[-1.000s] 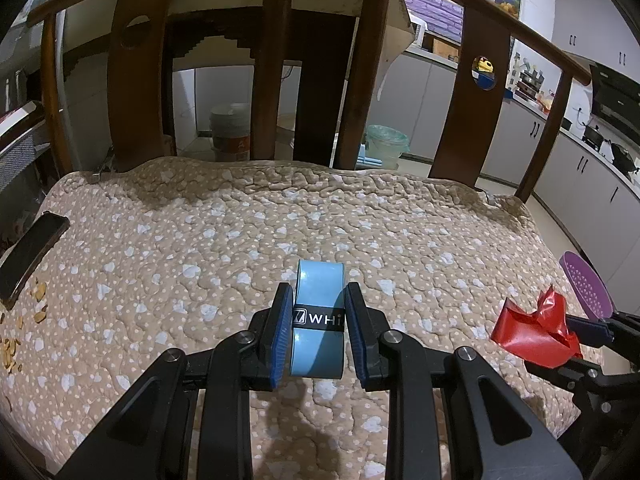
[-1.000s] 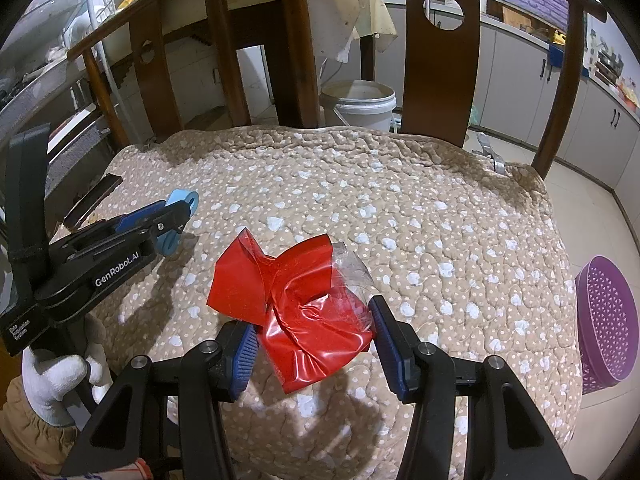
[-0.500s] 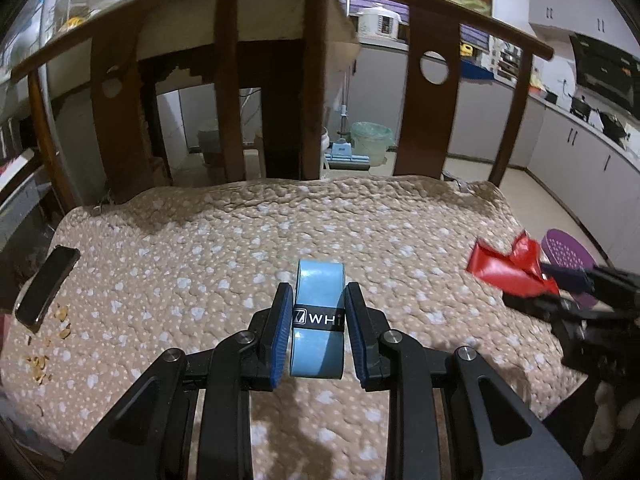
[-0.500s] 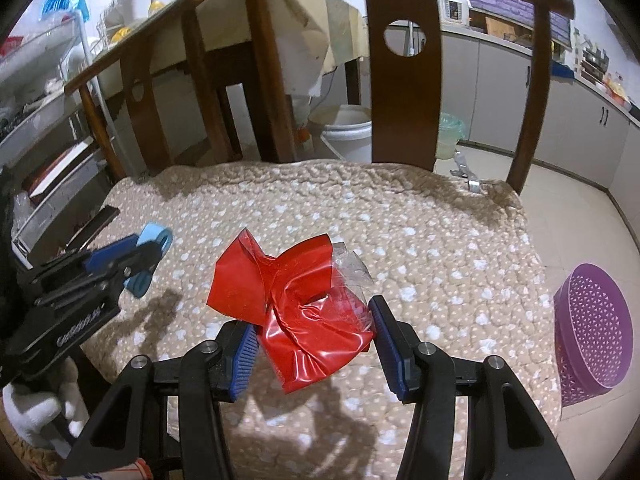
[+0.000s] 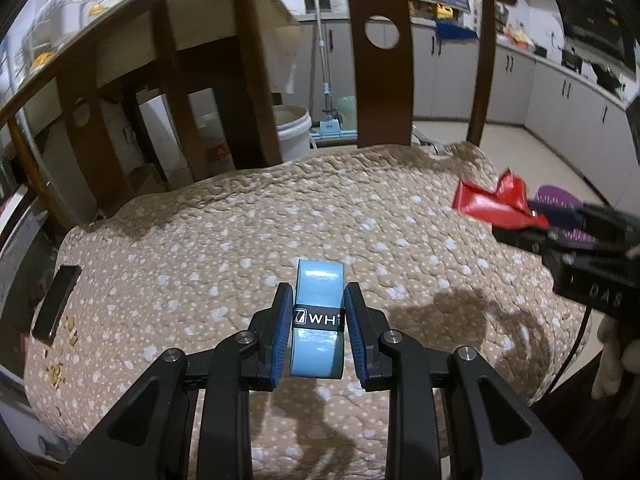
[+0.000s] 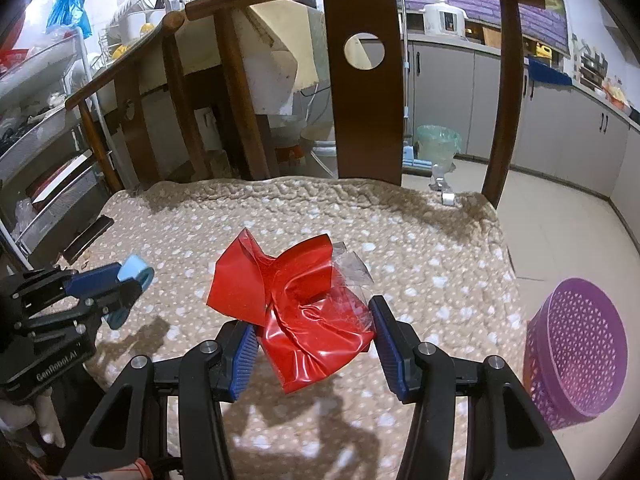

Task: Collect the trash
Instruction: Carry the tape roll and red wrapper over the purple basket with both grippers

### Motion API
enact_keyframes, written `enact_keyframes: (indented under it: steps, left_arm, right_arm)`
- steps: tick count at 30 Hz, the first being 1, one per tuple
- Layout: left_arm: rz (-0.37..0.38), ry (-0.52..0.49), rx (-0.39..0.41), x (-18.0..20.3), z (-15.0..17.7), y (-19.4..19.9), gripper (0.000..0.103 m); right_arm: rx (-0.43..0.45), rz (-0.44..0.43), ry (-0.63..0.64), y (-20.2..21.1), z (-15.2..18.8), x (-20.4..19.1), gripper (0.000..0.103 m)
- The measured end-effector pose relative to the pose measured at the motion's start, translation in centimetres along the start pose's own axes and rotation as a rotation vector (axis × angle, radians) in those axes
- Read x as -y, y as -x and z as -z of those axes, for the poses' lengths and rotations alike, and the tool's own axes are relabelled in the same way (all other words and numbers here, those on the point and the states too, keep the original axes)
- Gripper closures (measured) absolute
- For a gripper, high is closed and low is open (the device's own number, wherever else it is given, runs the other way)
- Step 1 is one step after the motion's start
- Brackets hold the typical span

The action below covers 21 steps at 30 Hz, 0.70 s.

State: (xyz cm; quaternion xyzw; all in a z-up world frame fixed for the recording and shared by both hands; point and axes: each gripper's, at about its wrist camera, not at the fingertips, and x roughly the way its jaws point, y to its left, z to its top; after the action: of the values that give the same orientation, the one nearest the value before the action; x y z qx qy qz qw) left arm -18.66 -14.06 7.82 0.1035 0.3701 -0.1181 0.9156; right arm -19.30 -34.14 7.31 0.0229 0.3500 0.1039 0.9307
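Left claw [image 5: 316, 322] clenched on blue roll [image 5: 318, 312], right claw [image 6: 312, 338] on red wrapper [image 6: 296, 312], both lifted for the purple bin [image 6: 576, 354] beside the seat's right edge.

My left gripper [image 5: 316, 330], tilted downward, has its blue-padded jaws clamped on a light blue roll of tape [image 5: 318, 312], while my right gripper [image 6: 312, 338], likewise tilted downward, grips a crumpled red plastic wrapper [image 6: 304, 312].

A glossy, crinkled red plastic wrapper [image 6: 308, 316] and a smooth, shiny pale-blue roll [image 5: 317, 320] sit above a matt, quilted cloth cushion [image 5: 280, 232], with polished dark wooden chair backs [image 6: 364, 92] far behind and a perforated purple plastic basket [image 6: 576, 356] right.
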Motion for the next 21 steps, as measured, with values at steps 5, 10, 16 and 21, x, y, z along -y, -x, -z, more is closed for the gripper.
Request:
enact_keyframes:
  steps: [5, 10, 16, 21]
  left_arm:
    - [-0.005, -0.053, -0.016, 2.2, -0.6, -0.5, 0.077]
    - [-0.002, -0.106, -0.023, 4.6, -1.4, -0.9, 0.077]
    - [0.006, -0.161, -0.025, 7.4, -2.3, -1.5, 0.077]
    - [0.021, -0.202, -0.031, 10.0, -3.0, -2.2, 0.077]
  right_arm:
    - [0.021, -0.001, 0.004, 0.3, -0.2, 1.8, 0.046]
    - [0.058, 0.027, -0.028, 1.1, -0.2, 4.6, 0.046]
    - [0.091, 0.062, -0.158, 2.0, 1.0, 9.1, 0.046]
    - [0.108, 0.081, -0.249, 3.1, 1.8, 12.6, 0.046]
